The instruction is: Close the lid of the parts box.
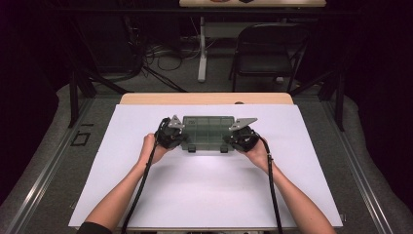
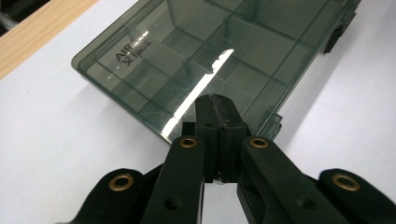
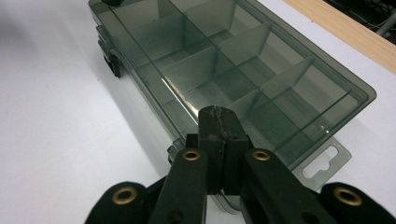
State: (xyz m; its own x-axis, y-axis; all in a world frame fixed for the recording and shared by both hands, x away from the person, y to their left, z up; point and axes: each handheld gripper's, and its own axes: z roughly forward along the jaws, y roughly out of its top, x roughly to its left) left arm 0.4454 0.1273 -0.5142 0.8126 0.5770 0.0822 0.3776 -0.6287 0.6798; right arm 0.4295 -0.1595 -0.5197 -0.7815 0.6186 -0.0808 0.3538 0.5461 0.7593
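Observation:
A smoky see-through compartment box (image 1: 208, 130) lies flat with its lid down in the middle of a white sheet (image 1: 204, 190). Its two dark latches (image 1: 192, 147) face the person. My left gripper (image 1: 182, 139) is at the box's left end and my right gripper (image 1: 230, 140) at its right end, each held in a hand. In the left gripper view the jaws of the left gripper (image 2: 214, 100) are pressed together with nothing between them, tips over the lid (image 2: 187, 60) near its edge. The right gripper (image 3: 217, 112) is likewise shut over the box (image 3: 224, 60), near the hang tab (image 3: 327, 161).
The white sheet covers most of the wooden table, whose bare far edge (image 1: 204, 98) shows behind the box. Beyond the table stand a black folding chair (image 1: 268, 48) and a white table leg (image 1: 202, 53), with cables on the floor.

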